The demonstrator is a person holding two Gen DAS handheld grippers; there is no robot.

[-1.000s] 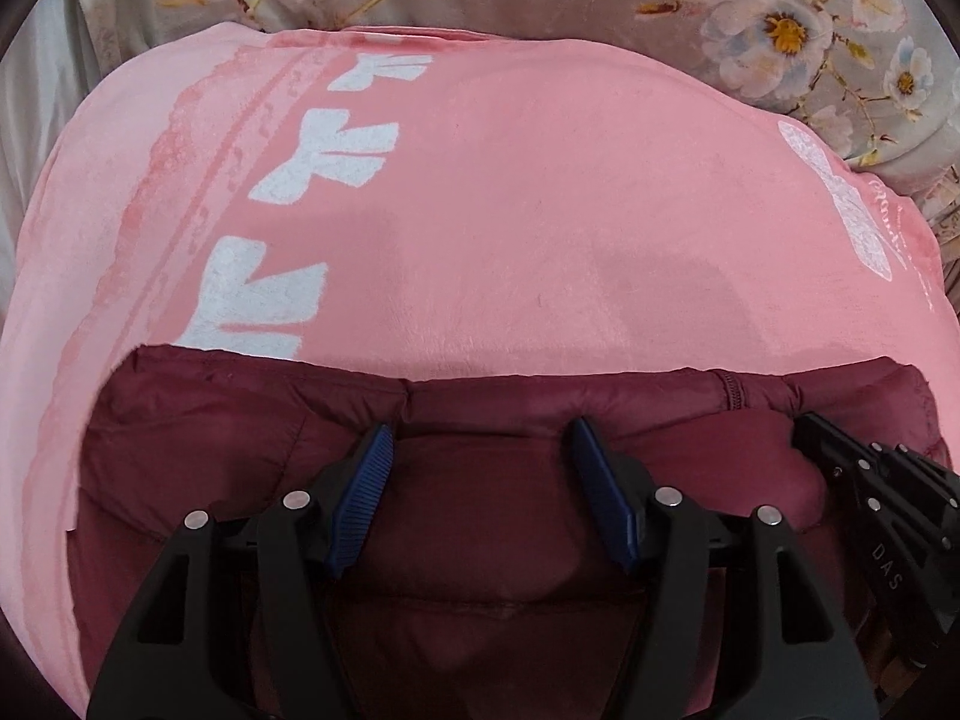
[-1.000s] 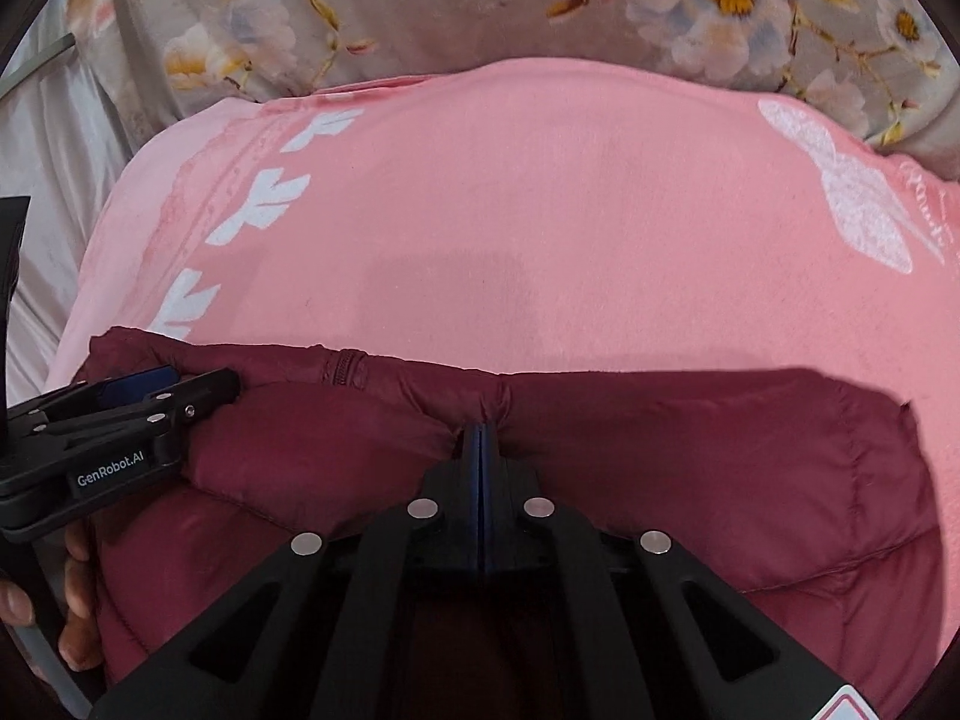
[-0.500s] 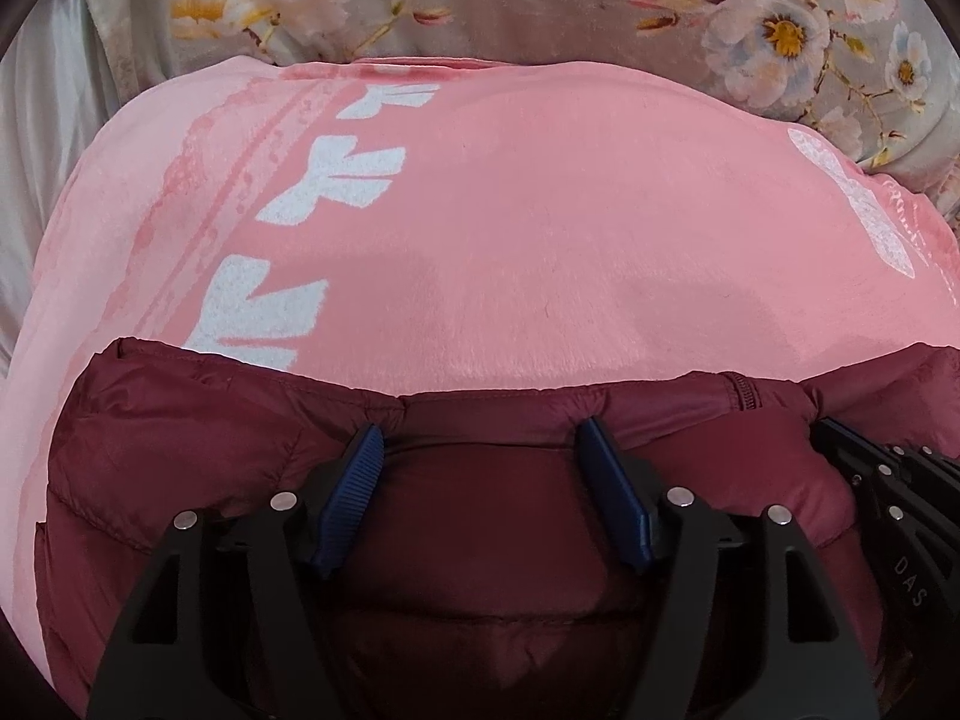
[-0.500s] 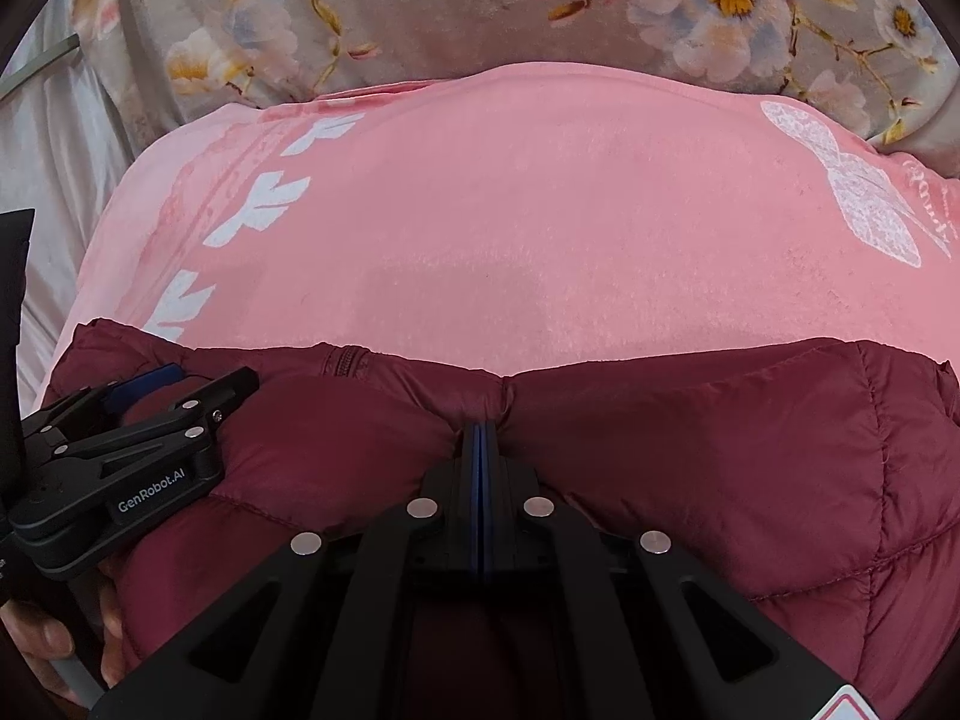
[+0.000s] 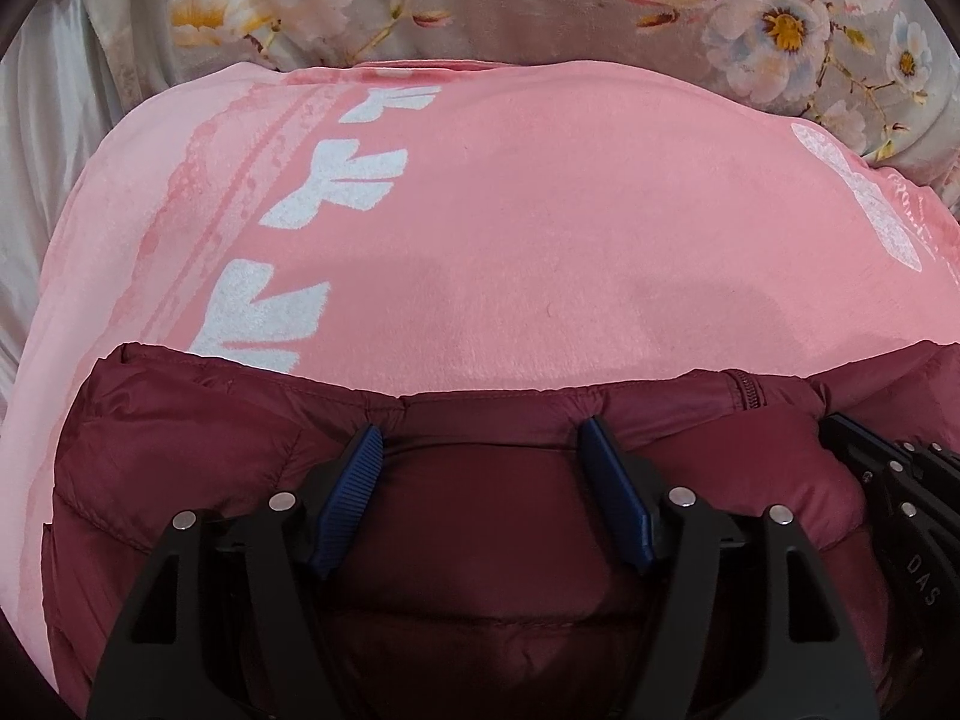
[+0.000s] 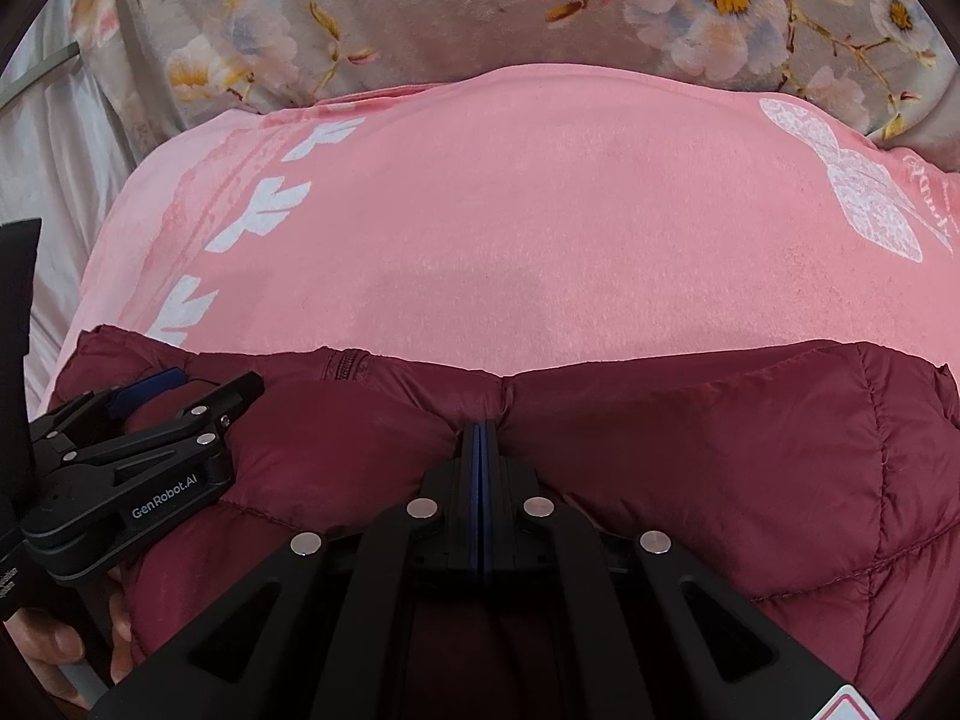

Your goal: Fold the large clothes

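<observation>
A dark red puffer jacket (image 5: 180, 444) lies bunched on a pink blanket (image 5: 540, 228); it also shows in the right wrist view (image 6: 720, 450). My left gripper (image 5: 480, 450) is open, its blue pads (image 5: 354, 480) spread over a bulge of the jacket near its top edge. My right gripper (image 6: 478, 438) is shut on a pinched fold of the jacket's top edge. The left gripper (image 6: 198, 402) shows at the left of the right wrist view, resting on the jacket. The right gripper's black body (image 5: 888, 480) shows at the right edge of the left wrist view.
The pink blanket (image 6: 540, 228) has white leaf prints (image 5: 336, 180) on the left and a white motif (image 6: 864, 198) on the right. A grey floral bedspread (image 6: 420, 18) lies beyond it. White cloth (image 5: 42, 138) is at the far left.
The jacket has spread wider, its red fabric reaching further right and left over the blanket. Both grippers have shifted slightly; the right stays shut on the fold, the left stays open.
</observation>
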